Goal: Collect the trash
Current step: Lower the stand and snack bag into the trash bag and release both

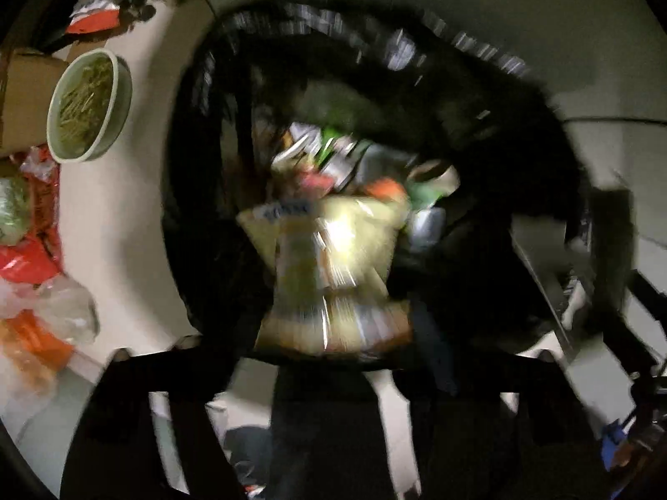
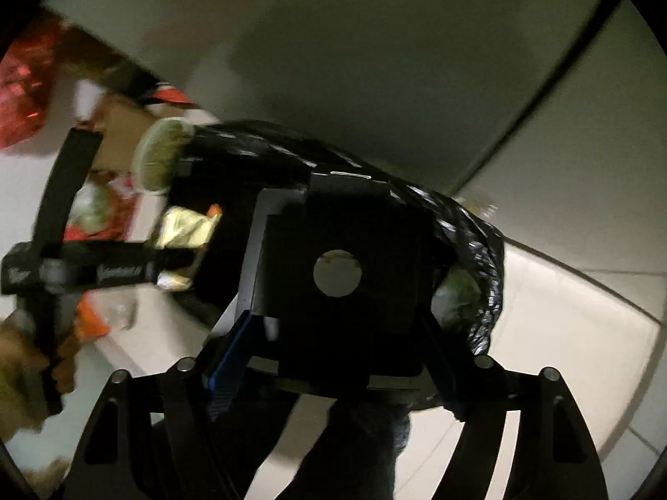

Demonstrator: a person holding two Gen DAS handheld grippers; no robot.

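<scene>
In the left wrist view a black trash bag (image 1: 417, 62) gapes open, with mixed wrappers inside. My left gripper (image 1: 333, 346) is shut on a shiny yellow snack packet (image 1: 333, 266) and holds it over the bag's mouth; the view is blurred. In the right wrist view my right gripper (image 2: 333, 358) is shut on a black flat block with a round hole (image 2: 367, 225), at the rim of the trash bag (image 2: 471, 229). The left gripper (image 2: 166, 266) with the yellow packet (image 2: 187, 225) shows at the left there.
A pale green bowl of shredded scraps (image 1: 87, 104) and a cardboard box (image 1: 25, 96) stand on the white floor left of the bag. Red and clear plastic bags (image 1: 37, 275) lie at the left edge. A grey wall (image 2: 333, 41) rises behind the bag.
</scene>
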